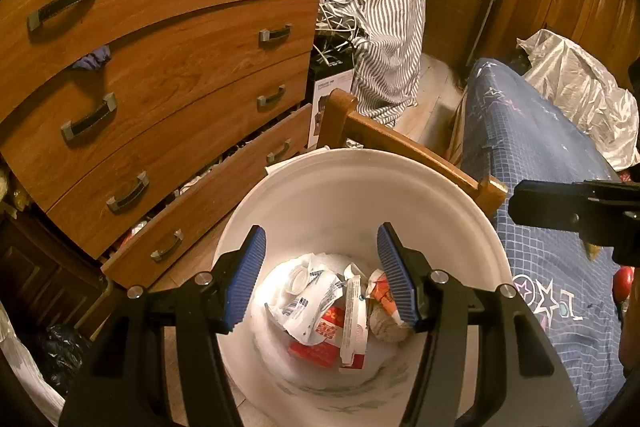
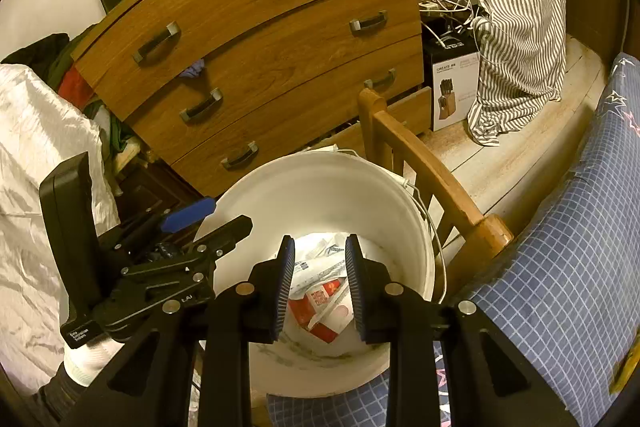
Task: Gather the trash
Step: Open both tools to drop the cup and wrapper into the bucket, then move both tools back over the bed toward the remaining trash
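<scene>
Now I hold both grippers, left (image 1: 321, 273) and right (image 2: 320, 281), over the white bucket (image 1: 320, 187), jaws parted and empty; the trash (image 1: 332, 311) lies at its bottom. Dipping lower could knock the rim and tip it. Pale floorboards (image 2: 520, 147), dresser (image 1: 160, 67), bed (image 1: 540, 167) crowd round.

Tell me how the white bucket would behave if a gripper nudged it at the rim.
The white bucket probably slides or tips easily: it holds only a little paper trash at the bottom, so it looks light. Its smooth, thin wall may flex and slip under the pads. The wooden bed frame close beside it would likely stop it on that side.
</scene>
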Demonstrator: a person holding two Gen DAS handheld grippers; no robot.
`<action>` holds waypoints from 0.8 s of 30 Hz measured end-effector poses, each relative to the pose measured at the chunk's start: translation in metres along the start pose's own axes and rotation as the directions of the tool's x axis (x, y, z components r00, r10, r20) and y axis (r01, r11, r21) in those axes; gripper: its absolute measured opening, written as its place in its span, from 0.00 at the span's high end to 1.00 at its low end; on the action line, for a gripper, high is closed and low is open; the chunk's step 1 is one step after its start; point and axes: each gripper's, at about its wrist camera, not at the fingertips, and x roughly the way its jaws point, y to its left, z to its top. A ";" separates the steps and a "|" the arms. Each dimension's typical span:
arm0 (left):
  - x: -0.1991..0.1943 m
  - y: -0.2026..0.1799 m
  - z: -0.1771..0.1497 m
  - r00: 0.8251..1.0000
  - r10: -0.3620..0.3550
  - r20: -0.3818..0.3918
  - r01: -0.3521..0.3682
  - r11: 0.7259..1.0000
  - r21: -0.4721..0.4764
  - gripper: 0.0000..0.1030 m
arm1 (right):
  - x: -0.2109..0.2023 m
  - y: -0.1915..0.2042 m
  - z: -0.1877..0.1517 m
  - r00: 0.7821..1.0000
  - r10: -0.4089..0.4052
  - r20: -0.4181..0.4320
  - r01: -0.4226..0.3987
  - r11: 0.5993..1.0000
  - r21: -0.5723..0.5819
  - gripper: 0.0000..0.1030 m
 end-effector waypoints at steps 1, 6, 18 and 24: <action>-0.001 0.000 0.000 1.000 0.000 0.001 0.000 1.000 0.000 0.46 | -0.001 0.001 0.000 1.000 -0.001 0.003 0.001 1.000 0.000 0.73; -0.011 -0.008 -0.002 1.000 -0.004 0.012 0.004 1.000 0.005 0.46 | -0.013 -0.002 -0.009 1.000 0.003 0.025 -0.003 1.000 0.002 0.73; -0.038 -0.074 -0.045 0.994 -0.109 0.006 0.108 0.990 0.086 0.34 | -0.117 -0.036 -0.127 0.982 -0.043 0.184 0.038 0.999 0.032 0.30; -0.037 -0.153 -0.081 0.973 -0.226 -0.051 0.232 0.958 0.170 0.17 | -0.191 -0.091 -0.242 0.949 -0.170 0.266 0.139 0.982 0.131 0.17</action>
